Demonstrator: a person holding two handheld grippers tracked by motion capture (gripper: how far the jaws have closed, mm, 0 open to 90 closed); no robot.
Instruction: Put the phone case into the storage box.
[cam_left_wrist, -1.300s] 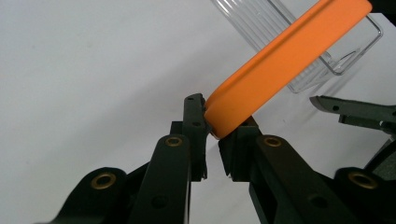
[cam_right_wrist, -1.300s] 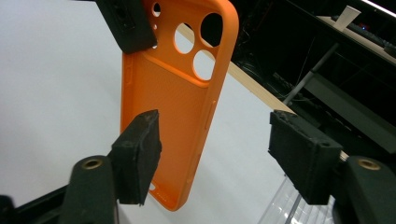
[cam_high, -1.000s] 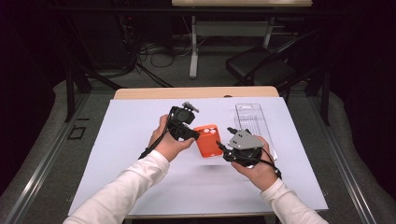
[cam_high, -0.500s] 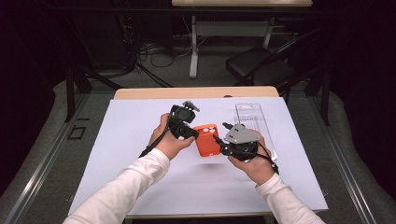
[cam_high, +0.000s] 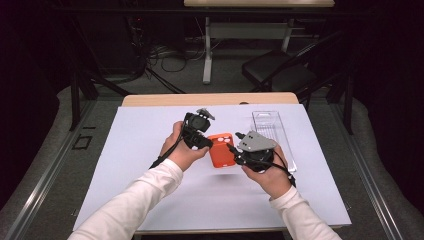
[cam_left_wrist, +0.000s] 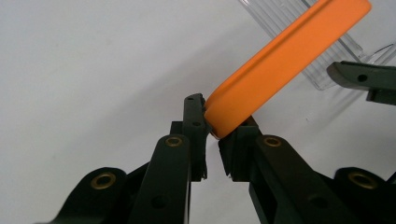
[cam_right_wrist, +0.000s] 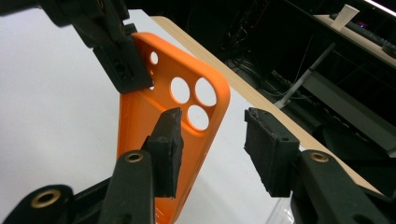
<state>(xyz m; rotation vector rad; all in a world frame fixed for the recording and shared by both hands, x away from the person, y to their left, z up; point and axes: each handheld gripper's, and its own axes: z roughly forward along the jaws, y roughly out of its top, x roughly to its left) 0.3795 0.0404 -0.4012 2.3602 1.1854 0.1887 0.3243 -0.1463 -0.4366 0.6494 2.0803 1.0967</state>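
An orange phone case (cam_high: 221, 150) with round camera holes is held above the white mat between both hands. My left gripper (cam_high: 200, 135) is shut on its left edge; in the left gripper view the jaws (cam_left_wrist: 212, 119) pinch the case's rim (cam_left_wrist: 280, 60). My right gripper (cam_high: 235, 146) is at the case's right side. Its jaws (cam_right_wrist: 215, 135) have just been closing. The edge of the case (cam_right_wrist: 159, 112) lies between them, but the right pad (cam_right_wrist: 271, 144) stands clear of it. The left gripper's jaw (cam_right_wrist: 116, 51) clamps the case's far corner.
A clear plastic tray (cam_high: 272, 132) lies on the white mat (cam_high: 140, 150) just right of the hands, also behind the case (cam_left_wrist: 322, 56). The wooden table edge (cam_high: 210, 99) runs behind. A dark chair (cam_high: 280, 75) and cables sit on the floor beyond.
The right gripper has edged slightly up and left towards the case, and its jaws look narrower. The left hand and the case have stayed put.
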